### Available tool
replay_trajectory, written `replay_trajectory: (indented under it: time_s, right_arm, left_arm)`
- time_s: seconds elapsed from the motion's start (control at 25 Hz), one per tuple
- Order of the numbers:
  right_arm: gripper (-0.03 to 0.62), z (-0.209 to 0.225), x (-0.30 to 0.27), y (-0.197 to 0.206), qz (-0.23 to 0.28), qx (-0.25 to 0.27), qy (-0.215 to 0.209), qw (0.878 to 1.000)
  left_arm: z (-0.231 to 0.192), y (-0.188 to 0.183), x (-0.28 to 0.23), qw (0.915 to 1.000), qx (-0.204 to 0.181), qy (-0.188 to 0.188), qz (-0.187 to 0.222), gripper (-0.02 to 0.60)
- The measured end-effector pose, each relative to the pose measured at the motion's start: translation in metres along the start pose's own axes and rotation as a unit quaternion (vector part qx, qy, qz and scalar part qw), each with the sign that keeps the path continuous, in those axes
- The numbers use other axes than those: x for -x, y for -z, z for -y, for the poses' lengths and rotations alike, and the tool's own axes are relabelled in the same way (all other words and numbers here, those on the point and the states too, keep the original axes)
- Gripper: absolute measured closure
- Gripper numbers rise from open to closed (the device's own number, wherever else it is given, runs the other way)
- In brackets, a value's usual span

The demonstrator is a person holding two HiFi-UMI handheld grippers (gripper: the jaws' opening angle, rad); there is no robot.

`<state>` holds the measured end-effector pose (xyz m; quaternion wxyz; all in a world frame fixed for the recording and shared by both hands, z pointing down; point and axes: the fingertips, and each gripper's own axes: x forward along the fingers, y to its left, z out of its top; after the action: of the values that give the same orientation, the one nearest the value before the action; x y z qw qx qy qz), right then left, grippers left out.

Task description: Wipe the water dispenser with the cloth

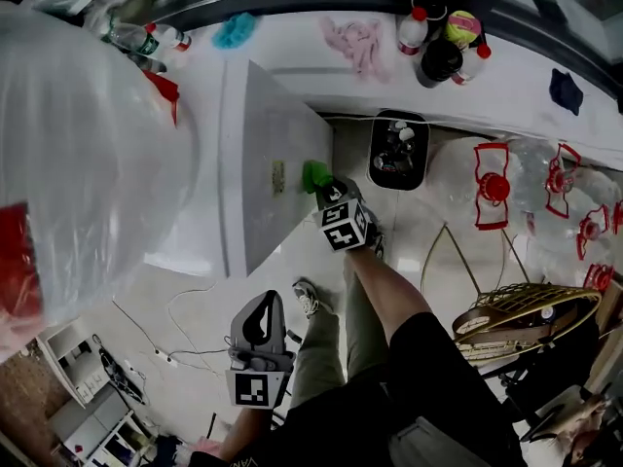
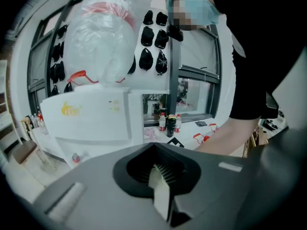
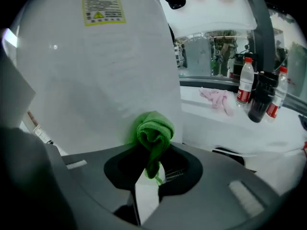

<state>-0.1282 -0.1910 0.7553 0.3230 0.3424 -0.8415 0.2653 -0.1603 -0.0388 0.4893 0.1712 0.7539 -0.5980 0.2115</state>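
Green cloth [image 3: 154,128], soft and light, is pinched mid-bunch by right gripper [image 3: 152,170] against rigid water dispenser [image 3: 96,80]; left gripper [image 2: 160,182] jaws closed, empty

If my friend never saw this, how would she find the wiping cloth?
Find the white water dispenser in the middle. At its side panel, the right gripper pinches a bunched cloth. It is bright green, unlike the pink cloth lying loose on the white ledge behind.
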Motion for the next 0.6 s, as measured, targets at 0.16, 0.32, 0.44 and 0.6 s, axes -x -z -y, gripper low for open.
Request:
replay_trajectory:
  time_s: [0.16,0.32,0.44,0.6]
  right_arm:
    - [0.514,0.036,-0.025,-0.028,0.007,-0.004,0.019,1.0]
    - [0.514,0.065,-0.048,-0.055,0.009,-0.02,0.039,0.999]
    - [0.514,0.083,-0.059,-0.073,0.01,-0.018,0.051,0.998]
    - [0.514,0.1,-0.061,-0.092,0.018,-0.008,0.071,0.997]
  left_arm:
    - [0.001,0.005,-0.009,0.9999,0.008,-0.007,-0.009,0.58]
    - [-0.001,0.009,-0.015,0.9998,0.008,-0.013,-0.013,0.58]
    - [-0.002,0.012,-0.017,0.9996,0.012,-0.016,-0.018,0.58]
    - [-0.007,0.013,-0.016,0.9996,0.011,-0.014,-0.022,0.58]
